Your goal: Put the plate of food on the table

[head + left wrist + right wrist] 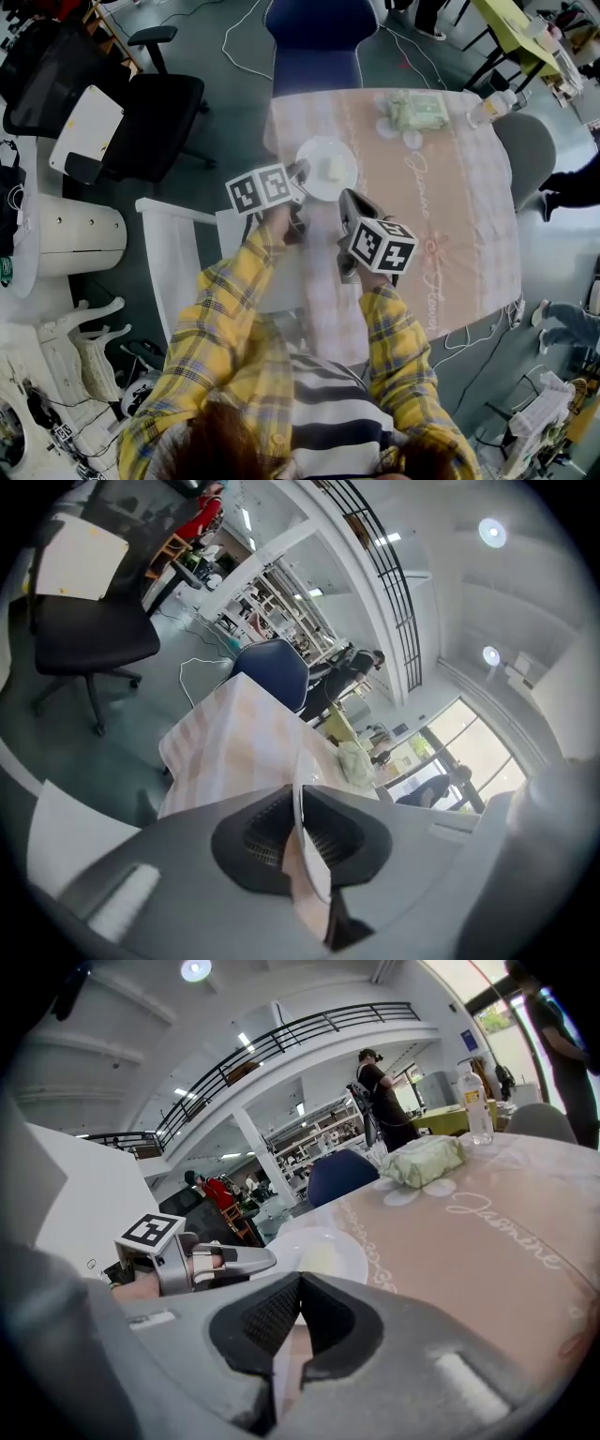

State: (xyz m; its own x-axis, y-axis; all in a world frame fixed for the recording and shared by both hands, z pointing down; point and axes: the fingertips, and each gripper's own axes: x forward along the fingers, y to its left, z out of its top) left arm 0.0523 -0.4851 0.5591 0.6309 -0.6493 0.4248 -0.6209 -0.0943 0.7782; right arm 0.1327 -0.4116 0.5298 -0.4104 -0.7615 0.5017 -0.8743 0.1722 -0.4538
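Note:
A white plate (pixel 315 156) with a pale piece of food (pixel 334 169) rests on the near left part of the pink-clothed table (pixel 469 216). My left gripper (pixel 301 175) is at the plate's left rim and is shut on it. In the left gripper view the rim (pixel 302 829) runs edge-on between the pads. From the right gripper view the plate (pixel 354 1244) lies flat on the cloth, with the left gripper (pixel 268 1259) at its edge. My right gripper (pixel 348 200) hovers just right of the plate, shut and empty, its tips (pixel 298 1280) meeting.
A green-and-white package (pixel 419 111) and a clear bottle (pixel 491 109) stand at the table's far side. A blue chair (pixel 317 47) is behind the table, a grey one (pixel 530 150) to its right, a black office chair (pixel 150 112) and a white chair (pixel 173 253) to its left.

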